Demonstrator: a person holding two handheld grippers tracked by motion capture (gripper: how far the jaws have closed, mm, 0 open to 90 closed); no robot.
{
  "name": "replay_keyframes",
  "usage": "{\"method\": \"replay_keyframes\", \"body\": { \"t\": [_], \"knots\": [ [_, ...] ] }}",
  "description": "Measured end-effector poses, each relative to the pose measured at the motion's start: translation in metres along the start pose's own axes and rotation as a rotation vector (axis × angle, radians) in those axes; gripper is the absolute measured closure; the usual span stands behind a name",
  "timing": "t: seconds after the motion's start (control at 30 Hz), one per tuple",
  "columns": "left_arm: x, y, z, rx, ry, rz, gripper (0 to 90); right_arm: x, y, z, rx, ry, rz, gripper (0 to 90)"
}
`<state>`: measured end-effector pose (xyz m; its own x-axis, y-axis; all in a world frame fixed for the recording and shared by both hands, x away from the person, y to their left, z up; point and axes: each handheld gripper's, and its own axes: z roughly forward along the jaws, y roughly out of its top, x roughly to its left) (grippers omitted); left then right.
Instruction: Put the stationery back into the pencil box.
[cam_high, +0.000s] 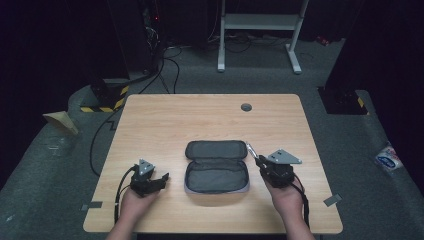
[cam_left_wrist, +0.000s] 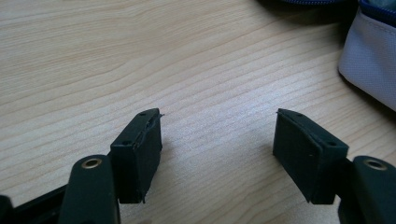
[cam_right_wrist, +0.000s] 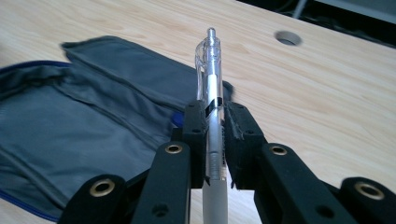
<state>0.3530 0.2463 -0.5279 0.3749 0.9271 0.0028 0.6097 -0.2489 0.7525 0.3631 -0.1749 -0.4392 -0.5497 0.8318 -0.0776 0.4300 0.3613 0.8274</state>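
A grey zip pouch lies open flat on the wooden table, its lid folded back; it also shows as the pouch and the pouch's pale corner. My right gripper hovers just right of the pouch, shut on a clear pen. In the right gripper view the pen runs lengthwise between the pads and sticks out past the right gripper, over the pouch's right edge. My left gripper rests left of the pouch, open and empty, as the left gripper shows over bare wood.
A round cable hole sits near the table's far edge, also seen as the hole. Beyond the table stand a white desk frame and cables on dark carpet. A small packet lies on the floor at right.
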Motion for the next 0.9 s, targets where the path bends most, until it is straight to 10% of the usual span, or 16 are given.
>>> {"method": "replay_keyframes", "body": {
  "t": [0.9],
  "knots": [
    [0.000,0.000,0.000,0.000,-0.001,0.006,32.6,0.056,0.028,0.040,0.036,0.184,-0.123,78.9]
  ]
}}
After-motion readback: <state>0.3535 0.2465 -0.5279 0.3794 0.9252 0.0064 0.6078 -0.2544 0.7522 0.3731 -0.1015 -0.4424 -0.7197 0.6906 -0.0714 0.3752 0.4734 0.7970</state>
